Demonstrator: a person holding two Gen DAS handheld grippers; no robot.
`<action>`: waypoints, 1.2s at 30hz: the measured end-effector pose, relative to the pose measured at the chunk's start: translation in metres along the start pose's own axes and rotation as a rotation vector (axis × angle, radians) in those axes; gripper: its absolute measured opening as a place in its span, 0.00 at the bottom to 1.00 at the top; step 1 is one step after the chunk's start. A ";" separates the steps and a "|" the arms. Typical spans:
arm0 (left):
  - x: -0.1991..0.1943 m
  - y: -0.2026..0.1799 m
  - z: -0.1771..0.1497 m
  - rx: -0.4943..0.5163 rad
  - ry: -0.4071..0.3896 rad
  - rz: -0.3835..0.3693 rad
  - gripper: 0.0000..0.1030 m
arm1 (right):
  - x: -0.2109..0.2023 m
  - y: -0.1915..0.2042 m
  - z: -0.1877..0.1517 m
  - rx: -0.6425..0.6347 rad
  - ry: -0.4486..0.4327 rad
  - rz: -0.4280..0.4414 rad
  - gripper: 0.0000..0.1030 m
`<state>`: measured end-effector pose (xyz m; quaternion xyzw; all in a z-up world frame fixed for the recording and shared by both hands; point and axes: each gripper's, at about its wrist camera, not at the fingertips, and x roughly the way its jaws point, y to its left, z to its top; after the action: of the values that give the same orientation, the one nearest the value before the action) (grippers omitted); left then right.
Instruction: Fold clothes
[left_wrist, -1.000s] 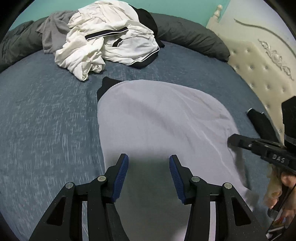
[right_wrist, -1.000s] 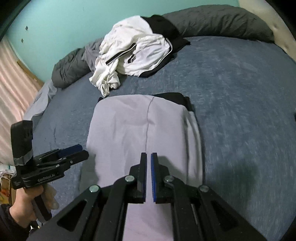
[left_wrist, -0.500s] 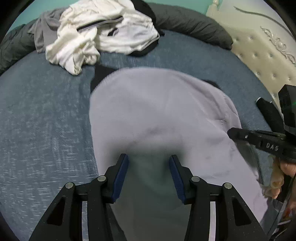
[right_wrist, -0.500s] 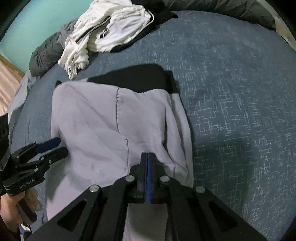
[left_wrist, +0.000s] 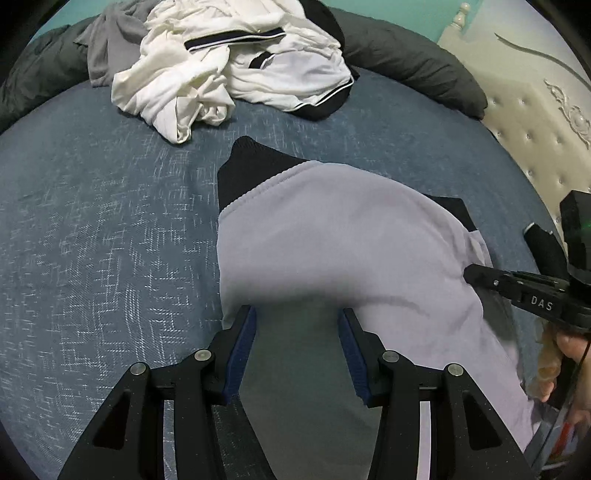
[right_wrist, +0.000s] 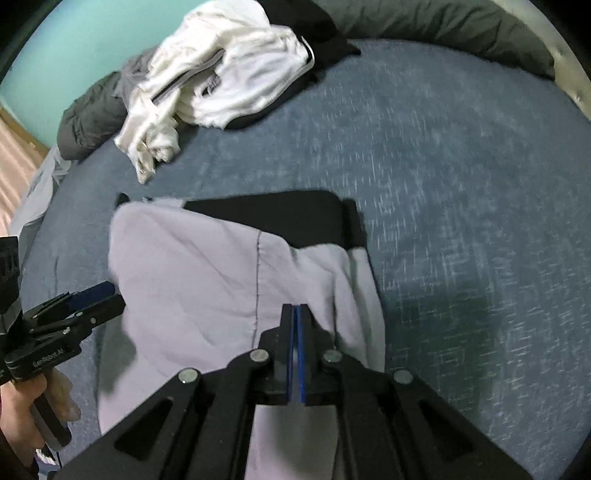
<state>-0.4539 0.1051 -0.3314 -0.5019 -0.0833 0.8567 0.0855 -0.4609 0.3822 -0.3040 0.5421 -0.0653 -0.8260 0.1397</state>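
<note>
Lavender knit garment (left_wrist: 332, 258) lies on the blue bed (left_wrist: 92, 258), near-centre, folded over with a black ribbed band (left_wrist: 251, 166) showing at its far edge. A stitched seam runs lengthwise down the cloth in the right wrist view (right_wrist: 257, 280); soft creases on either side, rounded fold edges.

Left gripper (left_wrist: 297, 350) is over the near end of the garment, jaws apart, blue pads (left_wrist: 240, 354) clear of the fabric as far as I can tell; nothing pinched. It also shows from the side in the right wrist view (right_wrist: 110, 295), at the garment's left edge, held by a hand (right_wrist: 33, 410).

Right gripper (right_wrist: 294, 321) has its jaws fully together; the blue pads meet with no visible gap. It sits at the garment's right portion, just beside the seam. Whether cloth is pinched between the pads I can't tell. From the left wrist view its tip (left_wrist: 471, 273) touches the garment's right edge.

Room: open blue bedsheet on both sides of the garment, coarse heathered weave. Far side has a crumpled white clothes pile with black trim (left_wrist: 229, 70), well apart from the garment. Dark grey pillows (left_wrist: 406, 62) line the far rim. Cream tufted headboard (left_wrist: 535, 122) at right.
</note>
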 end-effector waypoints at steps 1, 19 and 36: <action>-0.007 0.000 -0.003 -0.001 -0.013 -0.008 0.49 | 0.003 0.000 -0.001 0.002 0.004 0.002 0.00; -0.059 -0.039 -0.128 0.064 0.058 -0.066 0.59 | -0.084 0.003 -0.120 -0.018 -0.024 0.145 0.02; -0.088 -0.010 -0.152 -0.086 0.097 -0.171 0.70 | -0.103 -0.034 -0.147 0.110 -0.077 0.087 0.47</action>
<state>-0.2776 0.1033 -0.3278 -0.5370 -0.1581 0.8167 0.1405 -0.2932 0.4523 -0.2818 0.5134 -0.1392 -0.8346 0.1429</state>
